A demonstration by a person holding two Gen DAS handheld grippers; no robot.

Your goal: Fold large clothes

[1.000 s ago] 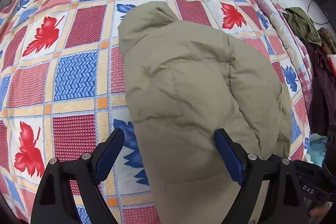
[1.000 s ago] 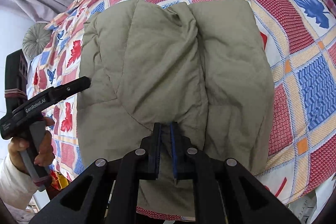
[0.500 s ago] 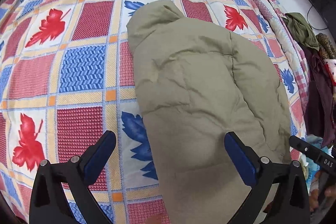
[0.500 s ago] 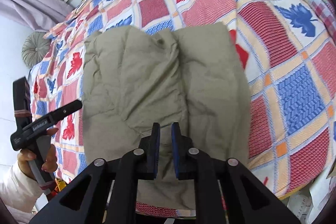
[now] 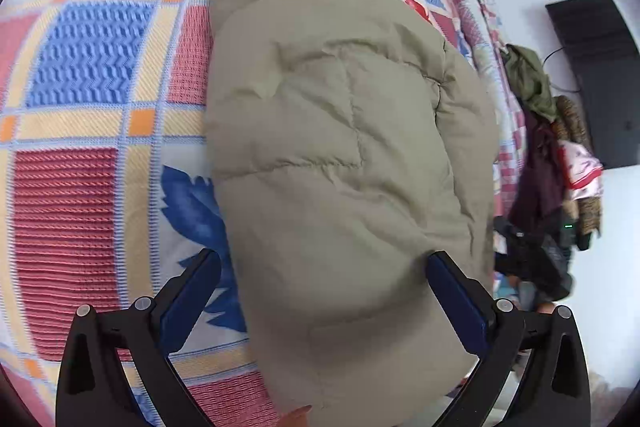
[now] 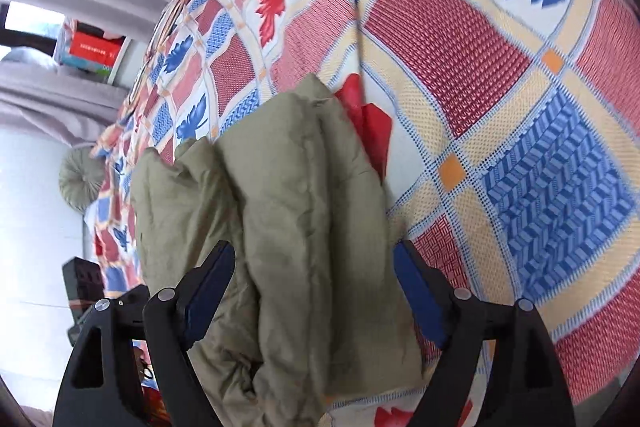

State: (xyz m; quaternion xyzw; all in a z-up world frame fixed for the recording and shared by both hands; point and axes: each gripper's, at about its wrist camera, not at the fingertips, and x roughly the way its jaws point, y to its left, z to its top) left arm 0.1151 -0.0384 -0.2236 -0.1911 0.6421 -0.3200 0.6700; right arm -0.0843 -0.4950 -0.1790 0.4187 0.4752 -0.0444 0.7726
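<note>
An olive padded jacket (image 5: 340, 147) lies folded into a thick bundle on a bed with a red, blue and cream leaf-patterned quilt (image 5: 80, 67). My left gripper (image 5: 322, 279) is open wide, low over the jacket's near end, which bulges up between the two fingers without either pad pressing on it. In the right wrist view the jacket (image 6: 288, 195) is bunched in folds at the bed's near edge. My right gripper (image 6: 314, 267) straddles those folds and its jaws are opening, the pads standing off the cloth.
A heap of dark and green clothes (image 5: 540, 147) hangs past the bed's right side, beside a black screen (image 5: 592, 75) on a white wall. A round grey cushion (image 6: 78, 179), stacked boxes (image 6: 92, 51) and grey curtains lie beyond the bed's far left.
My right gripper, shut before, now has its jaws spread around the jacket's folds and has shifted sideways along the bundle. My left gripper opened a little wider and sank closer to the jacket.
</note>
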